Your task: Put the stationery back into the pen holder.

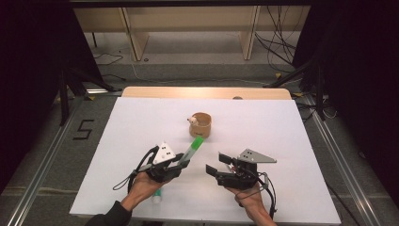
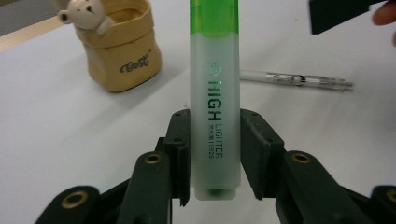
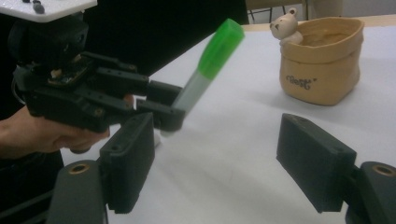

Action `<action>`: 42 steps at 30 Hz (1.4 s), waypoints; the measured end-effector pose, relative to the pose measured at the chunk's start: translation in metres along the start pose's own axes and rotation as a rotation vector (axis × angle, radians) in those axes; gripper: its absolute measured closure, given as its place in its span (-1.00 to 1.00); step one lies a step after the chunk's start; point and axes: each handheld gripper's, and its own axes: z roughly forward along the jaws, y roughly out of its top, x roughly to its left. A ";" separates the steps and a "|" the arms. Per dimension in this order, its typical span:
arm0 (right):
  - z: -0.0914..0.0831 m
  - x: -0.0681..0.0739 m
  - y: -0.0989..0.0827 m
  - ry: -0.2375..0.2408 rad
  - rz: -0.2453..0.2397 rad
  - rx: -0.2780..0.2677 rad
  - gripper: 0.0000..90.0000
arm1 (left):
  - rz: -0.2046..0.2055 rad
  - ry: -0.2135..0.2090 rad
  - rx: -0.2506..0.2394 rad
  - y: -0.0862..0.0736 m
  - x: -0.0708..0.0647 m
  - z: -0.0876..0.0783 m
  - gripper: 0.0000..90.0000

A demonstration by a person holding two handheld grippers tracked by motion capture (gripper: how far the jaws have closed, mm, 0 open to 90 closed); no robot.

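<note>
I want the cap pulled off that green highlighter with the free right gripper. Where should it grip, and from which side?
Probably the green cap itself. The left gripper is shut on the highlighter low on its pale barrel, so the cap end sticks out free, tilted up towards the tan pouch. The right gripper stands open; bring it in from its own side, jaws across the cap's flat faces.

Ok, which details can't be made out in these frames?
- Highlighter: the cap's tip is cut off by the top edge of the left gripper view.
- Clear pen: any print is too small to read there.
- Pouch: its contents are hidden by its wall in the right gripper view.
- Object by the left wrist: half hidden under the hand in the high view.
</note>
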 end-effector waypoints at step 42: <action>0.024 -0.009 -0.002 0.120 0.250 -0.050 0.67 | 0.062 -0.101 -0.082 -0.007 -0.040 0.010 0.30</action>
